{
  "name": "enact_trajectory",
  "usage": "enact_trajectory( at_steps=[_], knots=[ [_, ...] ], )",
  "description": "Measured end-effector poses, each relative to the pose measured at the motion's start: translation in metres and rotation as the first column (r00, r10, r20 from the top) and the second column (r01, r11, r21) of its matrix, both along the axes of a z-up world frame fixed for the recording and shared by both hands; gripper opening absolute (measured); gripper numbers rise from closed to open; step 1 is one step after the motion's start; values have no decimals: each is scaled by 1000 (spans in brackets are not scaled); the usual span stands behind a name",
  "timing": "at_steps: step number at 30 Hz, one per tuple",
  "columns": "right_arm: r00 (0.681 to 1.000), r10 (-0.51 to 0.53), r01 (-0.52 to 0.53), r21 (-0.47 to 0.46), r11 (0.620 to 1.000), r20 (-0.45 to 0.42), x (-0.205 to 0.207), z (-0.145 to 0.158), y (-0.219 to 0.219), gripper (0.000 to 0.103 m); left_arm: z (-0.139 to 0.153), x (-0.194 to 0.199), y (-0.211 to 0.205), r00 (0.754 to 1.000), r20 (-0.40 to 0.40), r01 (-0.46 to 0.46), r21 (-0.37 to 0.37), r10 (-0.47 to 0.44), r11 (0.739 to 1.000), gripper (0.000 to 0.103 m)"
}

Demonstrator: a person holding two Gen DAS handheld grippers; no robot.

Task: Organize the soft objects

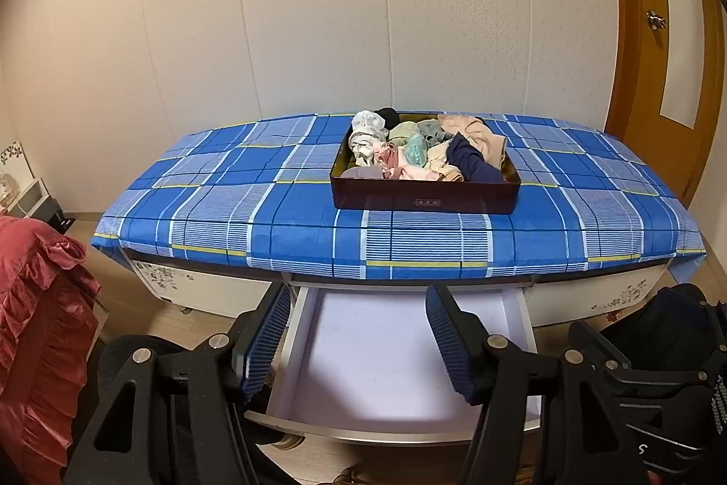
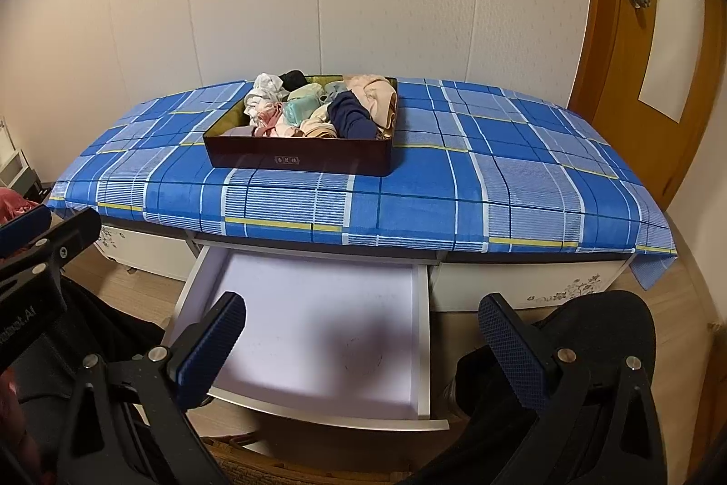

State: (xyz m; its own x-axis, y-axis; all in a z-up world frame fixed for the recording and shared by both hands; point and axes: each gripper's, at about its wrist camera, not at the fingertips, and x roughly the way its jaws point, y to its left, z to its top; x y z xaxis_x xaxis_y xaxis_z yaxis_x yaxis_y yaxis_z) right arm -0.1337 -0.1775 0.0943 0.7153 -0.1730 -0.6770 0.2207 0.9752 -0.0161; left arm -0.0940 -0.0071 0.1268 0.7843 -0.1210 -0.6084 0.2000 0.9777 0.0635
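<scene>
While nothing has yet left the box, status reads:
Garments (image 1: 422,153): all heaped inside dark box (image 1: 425,198) on plaid cloth (image 1: 218,185).
Drawer (image 1: 390,353): pulled out below box, bare.
Left gripper (image 1: 359,344): jaws apart, holding nothing.
Right gripper (image 2: 363,353): jaws apart, holding nothing.
Remaining: every garment.

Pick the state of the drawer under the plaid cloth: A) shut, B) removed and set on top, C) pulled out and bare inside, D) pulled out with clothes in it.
C: the drawer stands pulled out below the plaid cloth, its pale floor bare, while the crumpled clothes all sit in the dark box on top.
</scene>
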Motion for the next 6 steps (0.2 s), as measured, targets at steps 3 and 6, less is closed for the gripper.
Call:
enact_trajectory(
  at_steps=[3,6],
  knots=[
    [1000,0,0,2,1000,-2,0,0,-1,103,0,0,0,1000,1,3,1,-3,1000,63],
    [1000,0,0,2,1000,-2,0,0,-1,103,-1,1,0,1000,-6,3,1,-3,1000,63]
  ],
)
